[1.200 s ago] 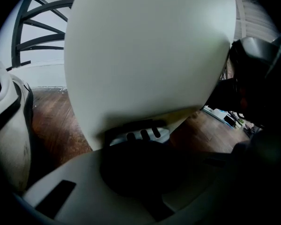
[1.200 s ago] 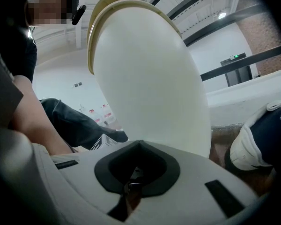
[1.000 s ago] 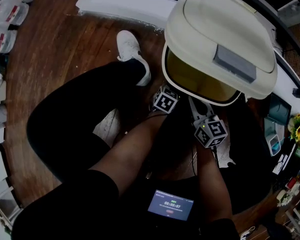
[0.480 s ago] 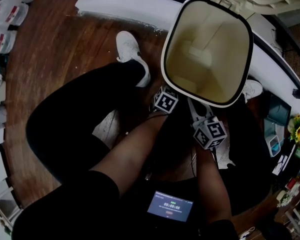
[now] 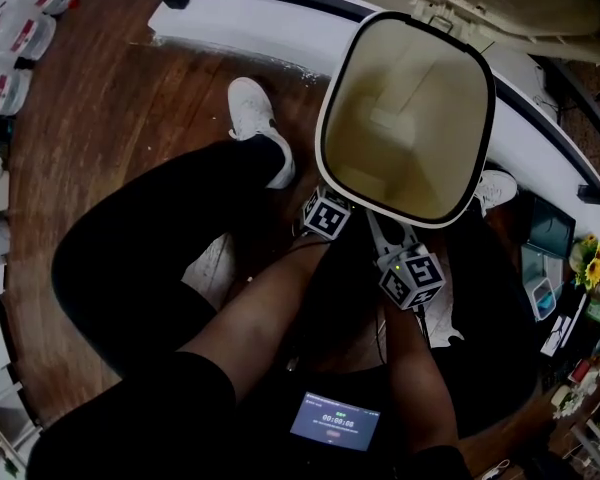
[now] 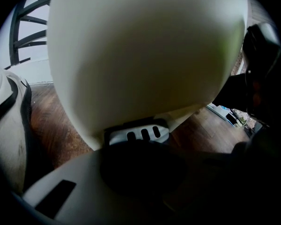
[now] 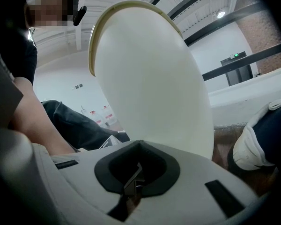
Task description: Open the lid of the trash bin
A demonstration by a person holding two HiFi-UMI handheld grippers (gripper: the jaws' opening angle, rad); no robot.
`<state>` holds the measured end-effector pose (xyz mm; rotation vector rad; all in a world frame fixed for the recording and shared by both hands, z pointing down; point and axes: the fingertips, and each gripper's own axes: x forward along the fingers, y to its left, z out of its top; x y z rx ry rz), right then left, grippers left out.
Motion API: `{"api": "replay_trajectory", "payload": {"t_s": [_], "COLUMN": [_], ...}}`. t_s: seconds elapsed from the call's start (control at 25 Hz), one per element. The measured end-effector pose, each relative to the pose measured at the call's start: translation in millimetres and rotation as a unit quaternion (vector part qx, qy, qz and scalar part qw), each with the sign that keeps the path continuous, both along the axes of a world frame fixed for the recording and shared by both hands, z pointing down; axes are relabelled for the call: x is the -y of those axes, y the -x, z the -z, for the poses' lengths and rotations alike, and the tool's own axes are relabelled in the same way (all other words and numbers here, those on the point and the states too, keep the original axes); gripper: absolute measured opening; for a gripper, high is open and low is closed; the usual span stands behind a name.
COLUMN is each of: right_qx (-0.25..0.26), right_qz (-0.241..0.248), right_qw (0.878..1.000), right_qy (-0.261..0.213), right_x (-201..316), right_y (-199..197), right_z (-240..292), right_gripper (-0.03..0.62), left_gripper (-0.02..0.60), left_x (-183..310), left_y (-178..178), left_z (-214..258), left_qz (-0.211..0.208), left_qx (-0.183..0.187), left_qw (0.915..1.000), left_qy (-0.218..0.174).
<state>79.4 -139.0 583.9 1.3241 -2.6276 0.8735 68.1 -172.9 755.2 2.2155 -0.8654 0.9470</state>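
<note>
The cream trash bin (image 5: 405, 118) stands on the wooden floor with its mouth showing and nothing visible inside. Its lid (image 5: 500, 3) is swung up behind it at the top edge of the head view. Both grippers reach under the bin's near side; only their marker cubes, left (image 5: 327, 215) and right (image 5: 412, 278), show there. In the left gripper view the bin wall (image 6: 145, 55) fills the frame, and my left gripper (image 6: 140, 148), jaws together, sits right at the grey slotted pedal (image 6: 138, 134). My right gripper (image 7: 138, 146) is shut beside the bin's side (image 7: 150, 88), holding nothing.
The person's dark-clad legs crouch before the bin, one white shoe (image 5: 255, 113) to its left, another (image 5: 495, 186) to its right. A white curved ledge (image 5: 250, 18) runs behind. A timer screen (image 5: 332, 420) sits near the bottom. Yellow flowers (image 5: 590, 263) and clutter lie far right.
The lid, which lay partly raised over the bin a second ago, has swung fully up and back. The bin's inside is exposed. Both grippers stayed almost in place.
</note>
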Motion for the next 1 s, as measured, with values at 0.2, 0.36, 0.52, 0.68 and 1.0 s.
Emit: {"api": "replay_trajectory", "payload": {"t_s": [0.2,0.36,0.52,0.68,1.0], "right_qx": [0.001,-0.003,0.001,0.0,-0.007], "right_qz": [0.004,0.01,0.023,0.042,0.07], "right_qw": [1.0,1.0,0.999,0.999,0.997], "right_qy": [0.001,0.006,0.022,0.034,0.021], "right_x": [-2,-2,-7,-15,-28], "right_y": [2,3,7,17,22], "right_z": [3,11,15,23,75], "right_gripper": [0.02,0.02,0.02,0.02,0.02], "left_gripper": [0.032,0.032,0.034,0.034,0.034], "left_x": [0,0,-5,-24,-57], "left_y": [2,3,2,2,0], "left_z": [-3,-3,-1,17,134], "left_qz": [0.012,0.029,-0.004,-0.025,-0.109], "left_qx": [-0.007,-0.017,-0.013,-0.028,-0.11], "left_qw": [0.9999,0.9991,0.9998,0.9993,0.9872], "left_qy": [0.009,0.027,0.017,0.009,-0.04]}}
